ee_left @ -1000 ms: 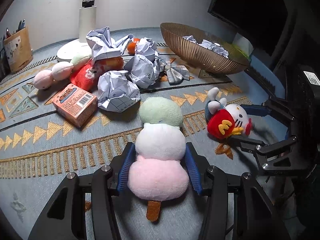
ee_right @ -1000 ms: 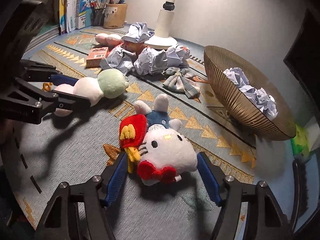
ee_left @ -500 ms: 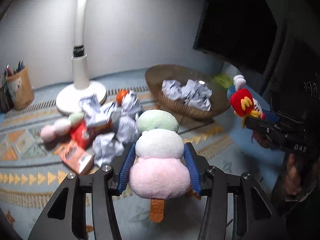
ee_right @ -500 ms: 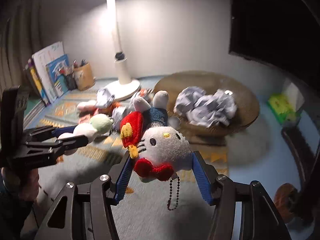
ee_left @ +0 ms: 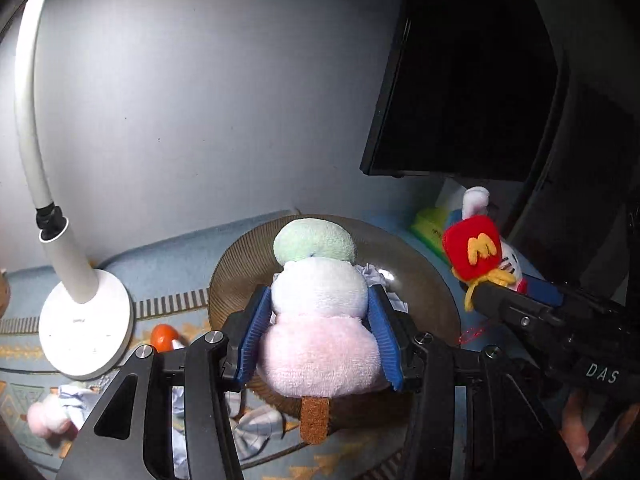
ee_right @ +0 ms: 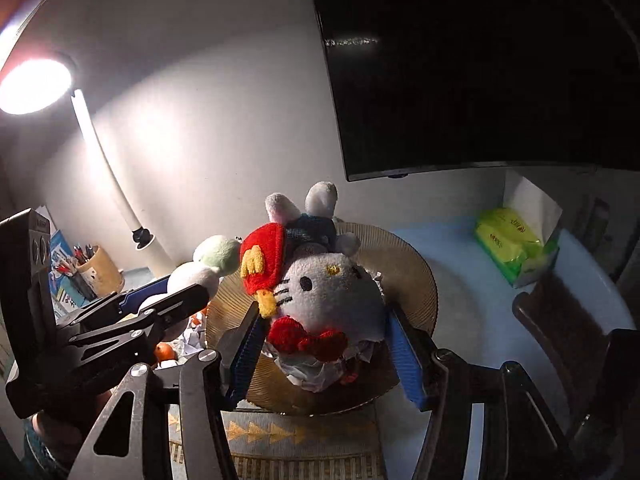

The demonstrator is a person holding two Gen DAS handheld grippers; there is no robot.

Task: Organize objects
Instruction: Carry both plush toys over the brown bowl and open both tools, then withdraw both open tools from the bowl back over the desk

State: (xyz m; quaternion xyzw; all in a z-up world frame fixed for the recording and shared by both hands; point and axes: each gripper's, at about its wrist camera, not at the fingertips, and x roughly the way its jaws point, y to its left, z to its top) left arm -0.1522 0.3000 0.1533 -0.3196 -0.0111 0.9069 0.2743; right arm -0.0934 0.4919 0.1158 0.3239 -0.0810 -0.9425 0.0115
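Observation:
My left gripper (ee_left: pixel 318 300) is shut on a plush dango skewer (ee_left: pixel 320 328) with green, white and pink balls and a brown stick, held in the air in front of the woven bowl (ee_left: pixel 240 264). My right gripper (ee_right: pixel 324 320) is shut on a white cat plush (ee_right: pixel 332 292) that carries a red fries box, also lifted, above the bowl (ee_right: pixel 408 272). Crumpled paper (ee_right: pixel 312 372) lies in the bowl beneath it. The cat plush (ee_left: pixel 474 248) shows at the right of the left wrist view. The dango (ee_right: pixel 216 254) shows at the left of the right wrist view.
A white desk lamp (ee_left: pixel 86 320) stands to the left, with an orange (ee_left: pixel 164 336), paper balls and a pink plush (ee_left: pixel 44 420) on the rug near it. A dark monitor (ee_right: pixel 480 80) hangs behind. A green tissue pack (ee_right: pixel 508 244) and a pen cup (ee_right: pixel 100 272) stand on the desk.
Both grippers have lifted their plush toys off the rug and carried them up and forward to the bowl. The right gripper has rolled, so the cat plush now sits more upright.

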